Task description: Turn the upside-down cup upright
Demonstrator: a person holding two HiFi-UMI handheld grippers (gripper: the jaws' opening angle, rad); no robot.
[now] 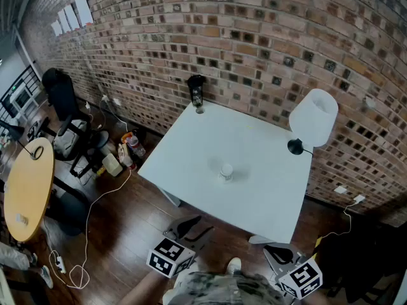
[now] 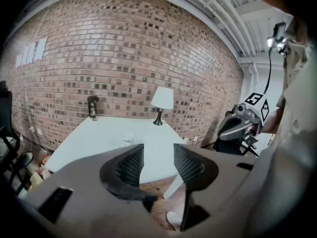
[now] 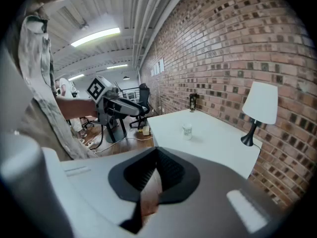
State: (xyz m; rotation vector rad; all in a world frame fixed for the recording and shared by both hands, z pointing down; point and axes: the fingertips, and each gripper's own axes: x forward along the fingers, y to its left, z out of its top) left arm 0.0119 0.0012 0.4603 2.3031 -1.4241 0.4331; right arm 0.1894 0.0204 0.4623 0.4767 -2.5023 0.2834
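A small white cup (image 1: 226, 171) stands alone near the middle of the white table (image 1: 254, 138), and its top face looks closed. It also shows in the left gripper view as the cup (image 2: 128, 140) and in the right gripper view as the cup (image 3: 187, 130). Both grippers hang off the table's near edge, well short of the cup. My left gripper (image 1: 197, 227) has its jaws apart with nothing between them; its own view (image 2: 158, 155) shows the gap. My right gripper (image 1: 280, 254) has its pads meeting at the tips, empty (image 3: 157, 155).
A white-shaded lamp (image 1: 313, 116) stands at the table's right corner and a dark bottle (image 1: 196, 94) at the far corner by the brick wall. On the wooden floor to the left are a black chair (image 1: 63, 100), a round yellow table (image 1: 25, 189) and a white cable (image 1: 89, 221).
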